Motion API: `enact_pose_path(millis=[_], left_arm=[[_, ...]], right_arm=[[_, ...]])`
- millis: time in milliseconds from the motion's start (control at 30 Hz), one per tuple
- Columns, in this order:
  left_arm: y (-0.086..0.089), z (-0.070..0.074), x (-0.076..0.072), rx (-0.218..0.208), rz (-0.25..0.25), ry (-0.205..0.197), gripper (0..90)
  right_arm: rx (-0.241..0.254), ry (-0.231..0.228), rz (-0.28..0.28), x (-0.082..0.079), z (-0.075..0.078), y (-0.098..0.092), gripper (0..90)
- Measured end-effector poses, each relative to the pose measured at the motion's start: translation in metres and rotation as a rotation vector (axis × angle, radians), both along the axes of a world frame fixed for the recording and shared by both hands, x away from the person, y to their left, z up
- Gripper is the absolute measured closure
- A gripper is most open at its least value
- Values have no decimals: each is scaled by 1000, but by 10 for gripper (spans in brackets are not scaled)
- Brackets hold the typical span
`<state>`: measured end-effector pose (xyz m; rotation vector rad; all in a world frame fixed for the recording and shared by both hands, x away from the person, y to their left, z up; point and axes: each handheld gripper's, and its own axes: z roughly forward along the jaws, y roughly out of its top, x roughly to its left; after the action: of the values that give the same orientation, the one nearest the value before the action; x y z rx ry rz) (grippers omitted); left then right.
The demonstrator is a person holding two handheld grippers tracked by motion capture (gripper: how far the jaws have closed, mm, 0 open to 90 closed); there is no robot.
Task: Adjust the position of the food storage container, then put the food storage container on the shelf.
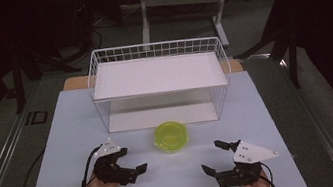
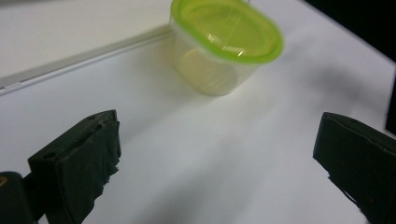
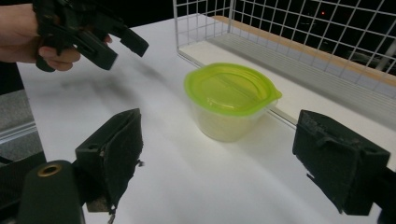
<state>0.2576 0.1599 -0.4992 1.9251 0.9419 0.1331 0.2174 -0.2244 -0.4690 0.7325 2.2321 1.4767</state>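
Before you on the pale blue table top [image 1: 60,140] stands the white wire-mesh shelf rack [image 1: 160,82]. Just in front of its lower shelf sits the small clear plastic tub with a lime-green lid [image 1: 171,136], upright and closed. Your left gripper [image 1: 132,160] and right gripper [image 1: 213,156] flank it, apart from it, both with jaws spread wide and empty.

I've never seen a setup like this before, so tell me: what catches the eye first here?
The bright lime-green lidded container stands out, sitting alone on the pale table just in front of a white wire rack. Flanking it near the front edge, the left gripper and the right gripper, each held in a hand, both gape open with nothing between their jaws.
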Motion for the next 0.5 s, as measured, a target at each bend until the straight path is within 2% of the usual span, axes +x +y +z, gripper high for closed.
enact_pose_path(millis=[33, 67, 133, 167, 233, 300, 400, 500], left_arm=[[0, 0, 0, 0, 0, 0, 17], [0, 5, -5, 8, 9, -31, 17], [1, 12, -9, -11, -1, -39, 18], [0, 15, -11, -20, 3, -50, 18], [-1, 22, -14, -29, -8, -55, 18], [-4, 26, -16, -36, -27, -49, 18], [-10, 33, -16, -2, -52, -50, 18], [-14, 38, -13, -27, -46, -62, 18]], right_arm=[[0, 0, 0, 0, 0, 0, 157], [1, 0, 0, 0, 1, 1, 157], [9, -3, 10, -1, 4, 3, 157], [12, 9, 17, 0, 6, 4, 156], [21, 15, 31, 1, 7, 5, 156], [7, -8, 16, 1, 9, 7, 140], [7, -24, 8, 3, 15, 9, 132], [8, -33, 7, 8, 20, 11, 135]])
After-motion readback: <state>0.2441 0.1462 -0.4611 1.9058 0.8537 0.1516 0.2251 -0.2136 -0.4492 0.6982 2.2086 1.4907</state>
